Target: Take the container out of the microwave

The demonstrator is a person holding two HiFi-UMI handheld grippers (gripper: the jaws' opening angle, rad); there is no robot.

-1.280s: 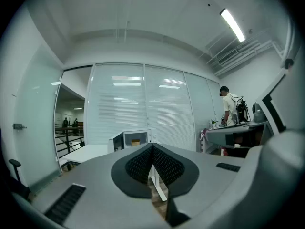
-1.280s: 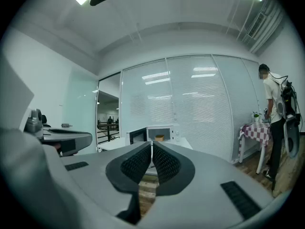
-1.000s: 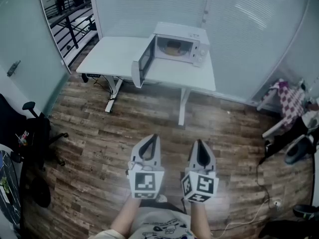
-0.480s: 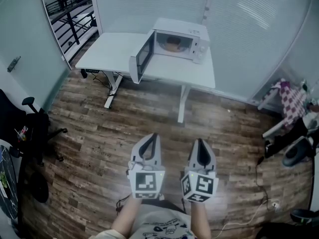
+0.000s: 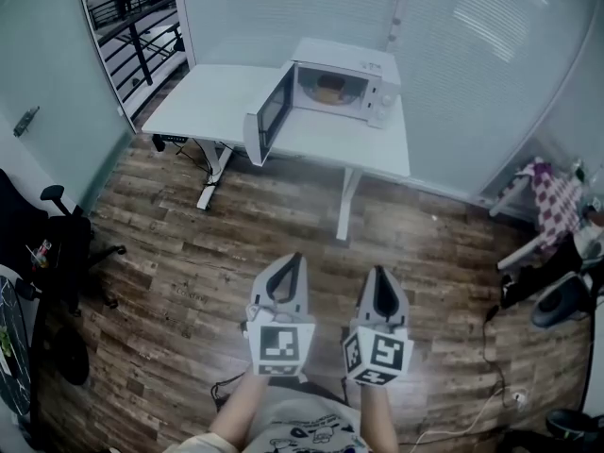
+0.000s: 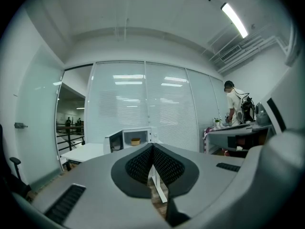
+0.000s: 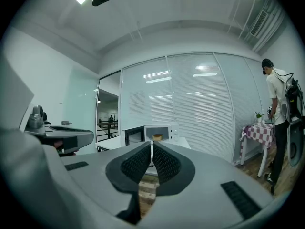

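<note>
The container (image 5: 329,90), apparently a small, light, rigid bowl best pinched at its rim, sat inside the open microwave (image 5: 349,58), well apart from the left gripper (image 5: 293,258) and right gripper (image 5: 377,271), both closed and empty.

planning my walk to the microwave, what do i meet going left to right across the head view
black office chair → open microwave door → container → checkered cloth

Bright ceiling light (image 6: 234,19), fisheye-warped edges, soft haze
</note>
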